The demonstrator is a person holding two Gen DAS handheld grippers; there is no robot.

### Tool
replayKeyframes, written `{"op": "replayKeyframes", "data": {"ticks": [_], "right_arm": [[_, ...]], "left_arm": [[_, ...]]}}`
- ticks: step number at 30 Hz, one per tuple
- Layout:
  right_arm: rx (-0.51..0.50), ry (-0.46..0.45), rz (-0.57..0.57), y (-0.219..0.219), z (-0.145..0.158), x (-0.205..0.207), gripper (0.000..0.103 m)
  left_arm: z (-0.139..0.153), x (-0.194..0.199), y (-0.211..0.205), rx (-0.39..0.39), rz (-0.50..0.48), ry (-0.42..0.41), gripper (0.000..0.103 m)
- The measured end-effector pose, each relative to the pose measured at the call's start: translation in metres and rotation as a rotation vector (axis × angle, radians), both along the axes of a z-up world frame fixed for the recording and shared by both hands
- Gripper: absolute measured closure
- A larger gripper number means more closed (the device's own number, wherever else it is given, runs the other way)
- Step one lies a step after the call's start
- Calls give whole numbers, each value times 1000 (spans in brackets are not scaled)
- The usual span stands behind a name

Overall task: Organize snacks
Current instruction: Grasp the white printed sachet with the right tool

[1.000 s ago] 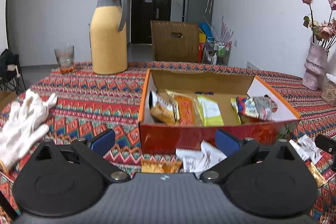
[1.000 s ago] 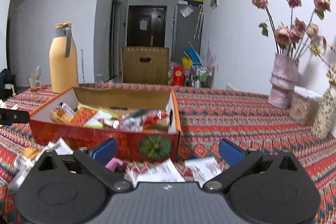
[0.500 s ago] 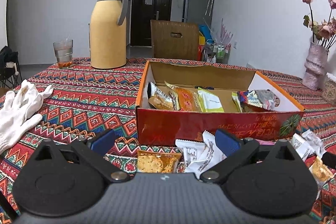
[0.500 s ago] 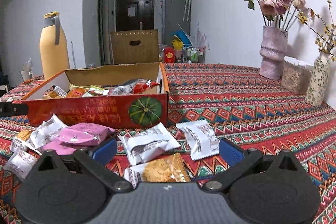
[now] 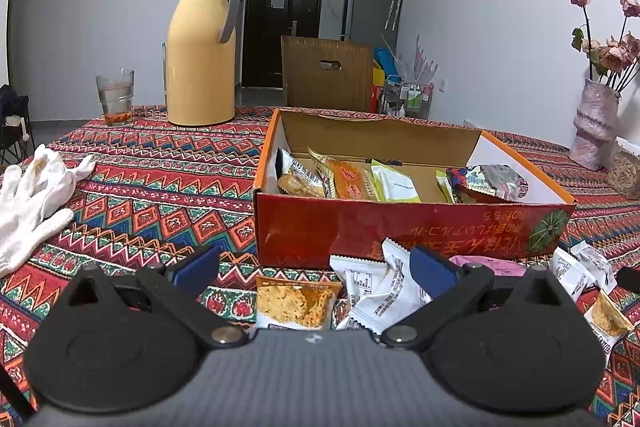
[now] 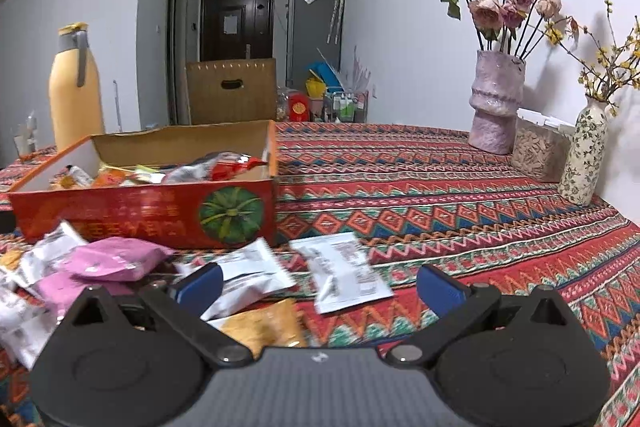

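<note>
red cardboard box (image 5: 400, 231) holds several snacks – loose snack packets (image 6: 340, 271) lie in front of it; left tool (image 5: 314, 271) and right tool (image 6: 318, 285) both gape wide, empty.

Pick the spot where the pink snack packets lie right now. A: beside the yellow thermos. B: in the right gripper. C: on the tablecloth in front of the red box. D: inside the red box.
C: the pink snack packets lie on the tablecloth before the red box.
</note>
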State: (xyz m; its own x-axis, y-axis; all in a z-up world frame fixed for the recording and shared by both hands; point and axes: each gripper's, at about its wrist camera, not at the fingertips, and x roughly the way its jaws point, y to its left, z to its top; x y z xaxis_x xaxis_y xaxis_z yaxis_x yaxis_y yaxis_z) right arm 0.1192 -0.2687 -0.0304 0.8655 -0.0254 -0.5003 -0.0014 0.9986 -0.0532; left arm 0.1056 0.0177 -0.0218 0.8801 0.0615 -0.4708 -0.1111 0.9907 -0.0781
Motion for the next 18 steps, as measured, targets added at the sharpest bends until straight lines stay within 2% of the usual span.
{"op": "replayKeyframes", "data": {"ticks": [3,4,7,11,13,18], "right_arm": [[-27,38,-1,-12,-3,21,8],[-36,54,-1,-14,-5,28,14],[-44,104,19,-18,-12,51,16],[-29,165,20,-21,-25,77,25],[-8,193,10,-23,-30,87,27],[46,193,8,-30,-35,93,25]], "left_arm": [[-1,1,1,-8,3,4,0],[-1,1,1,-8,4,5,0],[-1,1,2,-10,10,6,0],[-2,3,3,-16,14,15,0],[-3,4,3,-17,14,21,0],[-4,5,4,-24,11,27,0]]}}
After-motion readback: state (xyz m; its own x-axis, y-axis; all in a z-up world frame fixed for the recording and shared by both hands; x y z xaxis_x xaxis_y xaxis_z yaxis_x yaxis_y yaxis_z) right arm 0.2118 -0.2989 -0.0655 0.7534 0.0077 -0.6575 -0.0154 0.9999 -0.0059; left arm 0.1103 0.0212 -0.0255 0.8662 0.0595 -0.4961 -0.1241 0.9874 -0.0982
